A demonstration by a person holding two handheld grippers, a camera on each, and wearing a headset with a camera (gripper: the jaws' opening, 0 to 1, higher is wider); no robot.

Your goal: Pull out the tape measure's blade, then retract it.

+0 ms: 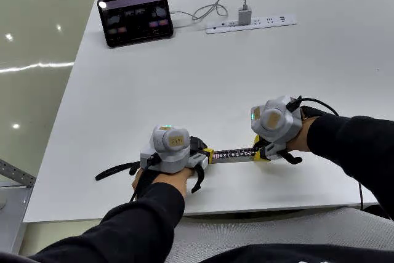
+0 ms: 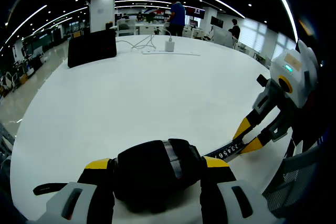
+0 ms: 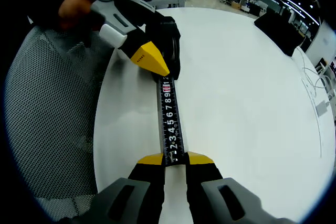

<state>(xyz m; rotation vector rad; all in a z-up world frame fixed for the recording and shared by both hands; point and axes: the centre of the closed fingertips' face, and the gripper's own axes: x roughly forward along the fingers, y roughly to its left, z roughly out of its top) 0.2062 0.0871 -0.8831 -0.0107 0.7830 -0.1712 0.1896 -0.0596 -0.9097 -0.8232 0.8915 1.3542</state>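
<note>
Near the worktop's (image 1: pixel 184 78) front edge, the left tongs (image 2: pixel 156 164) clamp the tape measure (image 2: pixel 152 179) by its black case as an anchor. The right tongs (image 3: pixel 170 159) pinch the blade (image 3: pixel 168 114) at its tip, with a short length showing between them, apparently kept level for a straight pull.

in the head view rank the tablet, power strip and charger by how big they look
1. tablet
2. power strip
3. charger
All three lie about equally far from the camera, so the order seems safe.
</note>
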